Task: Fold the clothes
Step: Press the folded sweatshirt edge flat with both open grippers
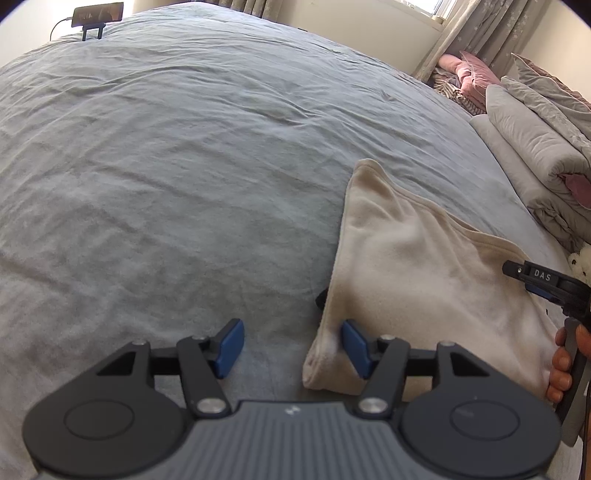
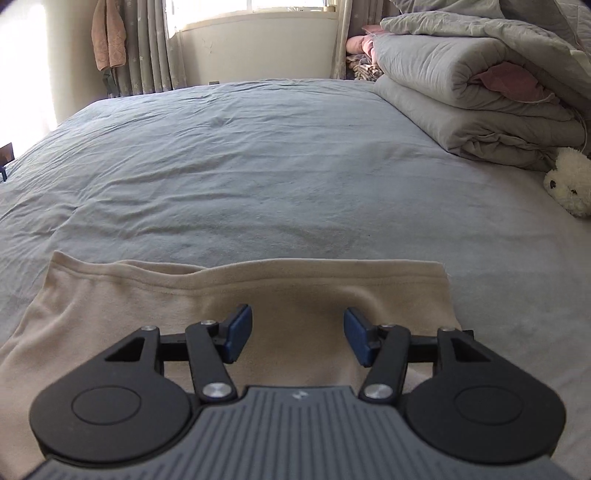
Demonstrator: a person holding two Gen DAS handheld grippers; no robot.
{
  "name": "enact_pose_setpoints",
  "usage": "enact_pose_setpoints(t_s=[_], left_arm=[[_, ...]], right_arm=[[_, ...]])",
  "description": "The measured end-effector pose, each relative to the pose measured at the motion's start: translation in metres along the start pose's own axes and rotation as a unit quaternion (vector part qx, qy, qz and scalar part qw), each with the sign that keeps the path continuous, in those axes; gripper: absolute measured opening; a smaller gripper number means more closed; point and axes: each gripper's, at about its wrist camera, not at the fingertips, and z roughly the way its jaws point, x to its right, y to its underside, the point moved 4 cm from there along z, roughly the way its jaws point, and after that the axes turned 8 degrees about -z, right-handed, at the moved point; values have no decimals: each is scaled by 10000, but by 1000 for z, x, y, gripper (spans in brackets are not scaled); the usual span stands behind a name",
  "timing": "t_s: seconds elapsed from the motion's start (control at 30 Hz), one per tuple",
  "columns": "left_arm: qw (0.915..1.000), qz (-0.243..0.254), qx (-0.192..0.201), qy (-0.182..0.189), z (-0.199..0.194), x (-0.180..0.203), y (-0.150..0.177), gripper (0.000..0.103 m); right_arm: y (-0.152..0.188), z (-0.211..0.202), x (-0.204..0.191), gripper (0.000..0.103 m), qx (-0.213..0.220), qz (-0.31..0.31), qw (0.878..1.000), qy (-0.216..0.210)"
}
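A cream fleece garment (image 1: pixel 417 273) lies folded flat on the grey-blue bed sheet (image 1: pixel 166 184). My left gripper (image 1: pixel 291 347) is open at the garment's left folded edge, its right pad against the cloth and its left pad over bare sheet. My right gripper (image 2: pixel 297 338) is open just above the garment (image 2: pixel 147 295), near its hemmed far edge. The right gripper also shows in the left wrist view (image 1: pixel 546 284), held by a hand over the garment's right side.
Folded grey quilts (image 2: pixel 472 99) are stacked at the bed's right side, with a white plush toy (image 2: pixel 570 184) beside them. A phone on a stand (image 1: pixel 96 16) sits at the far left edge. Curtains and a window (image 2: pixel 251 40) lie beyond the bed.
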Motion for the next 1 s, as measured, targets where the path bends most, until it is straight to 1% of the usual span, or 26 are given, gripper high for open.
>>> enact_pose_setpoints(t_s=[0.1,0.13,0.2,0.27,0.3,0.33,0.4,0.47,0.53,0.6,0.73,0.83,0.87,0.93,1.0], left_arm=[[10000,12,9,-16,0,1,0,61],[10000,18,13,-22,0,1,1,61],[10000,22,14,-26,0,1,1,61],[10000,23,12,-25,0,2,1,61],[10000,24,11,-25,0,2,0,61],[10000,30,13,-28,0,2,1,61],[10000,53,26,-40,0,2,1,61],[10000,49,23,-38,0,2,1,61],[10000,39,15,-32,0,1,1,61],[10000,36,12,-34,0,2,1,61],[10000,67,24,-57,0,3,2,62],[10000,62,21,-55,0,3,2,62],[10000,48,12,-49,0,2,2,62],[10000,44,10,-49,0,3,2,62],[10000,54,15,-58,0,4,2,62]], right_arm=[[14,-33,-20,58,204,-88,9984,-527],[20,-41,-27,58,196,-146,9978,-614],[35,-51,-34,58,119,-172,9969,-753],[50,-48,-37,58,-107,-155,9963,-837],[56,-44,-38,59,-114,-204,9964,-813],[60,-40,-38,61,3,-254,9965,-799],[58,-38,-37,61,-7,-214,9967,-779],[51,-43,-36,61,-54,-66,9976,-689],[50,-56,-36,61,61,-26,9983,-574],[58,-68,-34,61,204,-26,9984,-523],[72,-48,-32,62,144,0,9984,-551],[61,-54,-31,61,-38,194,9987,-476],[58,-60,-31,61,18,214,9988,-442],[59,-68,-30,61,140,186,9990,-386],[71,-60,-26,61,74,148,9990,-427]])
